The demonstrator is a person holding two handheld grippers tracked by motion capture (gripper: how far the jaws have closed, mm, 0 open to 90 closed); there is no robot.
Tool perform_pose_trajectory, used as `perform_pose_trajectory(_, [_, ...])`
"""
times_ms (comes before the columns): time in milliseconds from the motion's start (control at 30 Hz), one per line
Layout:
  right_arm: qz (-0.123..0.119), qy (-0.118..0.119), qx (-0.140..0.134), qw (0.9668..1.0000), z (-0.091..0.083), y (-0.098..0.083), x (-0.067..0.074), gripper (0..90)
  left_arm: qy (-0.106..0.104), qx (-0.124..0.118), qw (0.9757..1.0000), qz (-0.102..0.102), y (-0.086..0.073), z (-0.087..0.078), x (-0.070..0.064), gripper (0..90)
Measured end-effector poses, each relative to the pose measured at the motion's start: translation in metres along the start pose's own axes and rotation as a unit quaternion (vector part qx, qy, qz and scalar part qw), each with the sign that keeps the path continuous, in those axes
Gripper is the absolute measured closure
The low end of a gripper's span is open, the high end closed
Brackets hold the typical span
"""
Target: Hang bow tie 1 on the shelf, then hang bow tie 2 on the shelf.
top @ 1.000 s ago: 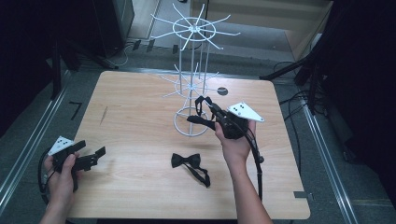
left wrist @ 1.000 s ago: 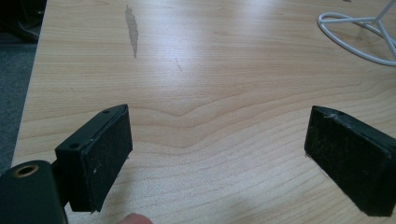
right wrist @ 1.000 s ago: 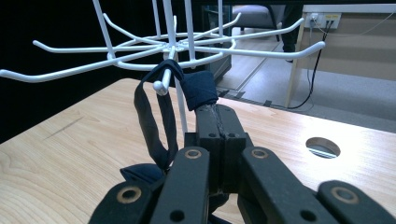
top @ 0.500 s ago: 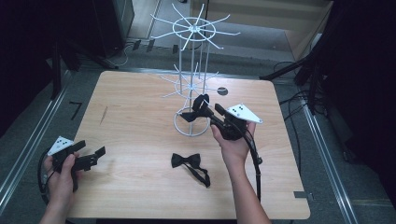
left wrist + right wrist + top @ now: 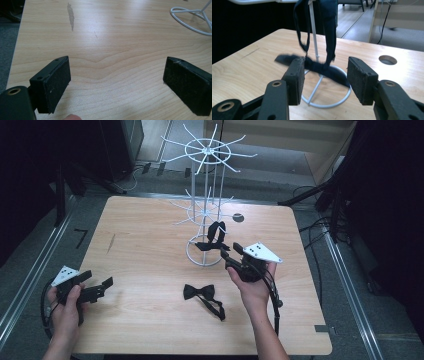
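A white wire rack [image 5: 192, 205] stands mid-table on a ring base [image 5: 337, 100]. A black bow tie [image 5: 214, 237] hangs by its strap from a lower arm of the rack, its bow [image 5: 322, 68] just above the base. My right gripper [image 5: 226, 257] sits right of the base, pointing at it. Its jaws [image 5: 324, 75] have just been opening; they stand apart, and the bow hangs just beyond them with neither pad pressing it. A second bow tie [image 5: 200, 292] lies flat on the table. My left gripper [image 5: 98, 279] rests open at the left edge, holding nothing [image 5: 116, 82].
The wooden table [image 5: 140, 245] has a round cable hole [image 5: 238, 218] behind the rack and a dark scuff [image 5: 70, 15] at the left. The rack's upper arms [image 5: 207, 152] spread wide overhead. Cables and dark stands ring the table.
The right gripper was shut on the bow tie at the rack; its jaws have opened and it has drawn back slightly. The tie now hangs on its own. The left gripper stayed put.
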State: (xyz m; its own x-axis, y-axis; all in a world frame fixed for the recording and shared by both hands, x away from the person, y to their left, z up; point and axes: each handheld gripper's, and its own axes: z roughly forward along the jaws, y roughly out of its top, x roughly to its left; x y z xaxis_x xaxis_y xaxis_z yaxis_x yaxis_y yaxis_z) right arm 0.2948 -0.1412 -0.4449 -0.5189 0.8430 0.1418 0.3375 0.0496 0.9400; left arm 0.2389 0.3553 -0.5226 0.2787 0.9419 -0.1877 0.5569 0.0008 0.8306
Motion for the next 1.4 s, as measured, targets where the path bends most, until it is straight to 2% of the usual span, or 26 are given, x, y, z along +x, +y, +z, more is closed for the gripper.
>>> perform_pose_trajectory(233, [-0.014, 0.005, 0.013, 0.9998, -0.009, -0.011, 0.01, 48.5, 0.0, 0.001, 1.0, 0.0, 0.0, 0.0, 0.0, 8.3])
perform_pose_trajectory(400, [-0.015, 0.021, 0.024, 0.9994, -0.016, -0.026, 0.021, 48.0, 0.001, -0.001, 1.0, -0.001, 0.0, 0.0, 0.0, 8.3])
perform_pose_trajectory(933, [-0.004, 0.035, 0.055, 0.9979, -0.021, -0.053, 0.025, 48.9, 0.0, -0.002, 1.0, -0.002, 0.0, 0.0, 0.0, 8.3])
perform_pose_trajectory(1400, [-0.002, 0.041, 0.096, 0.9945, -0.018, -0.076, 0.028, 51.0, 0.0, -0.004, 1.0, -0.004, 0.0, 0.0, 0.001, 8.3])
